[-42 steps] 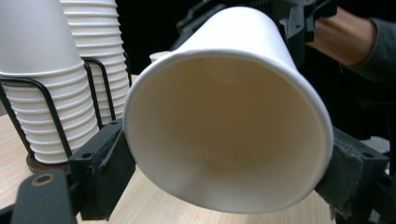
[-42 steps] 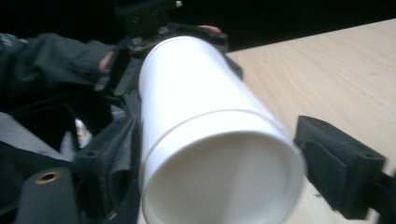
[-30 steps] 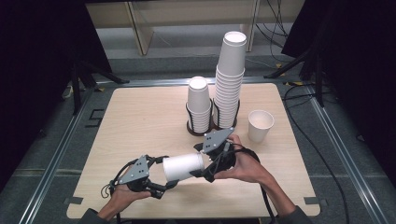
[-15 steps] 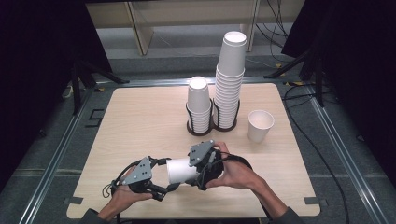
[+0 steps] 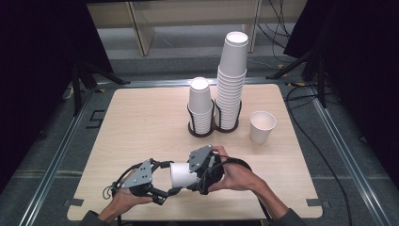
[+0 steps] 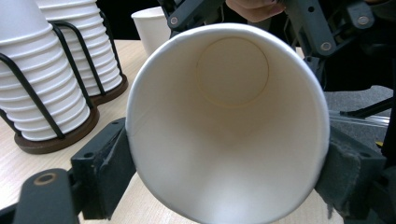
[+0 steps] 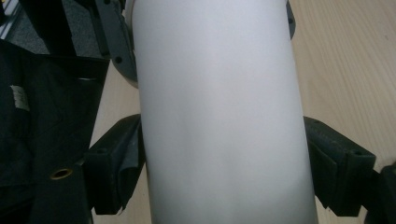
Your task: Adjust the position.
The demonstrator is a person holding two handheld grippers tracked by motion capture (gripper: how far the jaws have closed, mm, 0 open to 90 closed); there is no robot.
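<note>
- Cup point(image 5: 182, 173) lay on its side between the two tongs, held above the near edge of the desk point(image 5: 141, 122).
- Left tongs point(image 5: 165, 184) had just been closing; seen from the left gripper view, the pads pressed the cup's rim point(image 6: 229, 126) from both sides, mouth facing that camera. State: clenched on the cup.
- Right tongs point(image 5: 197, 175) sat at the cup's base end. From the right gripper view, the cup wall point(image 7: 219, 116) stood between both pads, touching each. State: grasping the cup.
- Left hand point(image 5: 123, 202) and right hand point(image 5: 235, 174) came in from the near edge, right hand close against its tongs.
- Rack point(image 5: 211, 128), dark wire on two round bases, stood at mid-desk, well apart from the held cup.
- Short stack point(image 5: 200, 106) filled the rack's left ring; tall stack point(image 5: 231, 80) filled the right ring, the two just beside each other.
- Lone cup point(image 5: 261, 126) stood upright, mouth up, just right of the rack.
</note>
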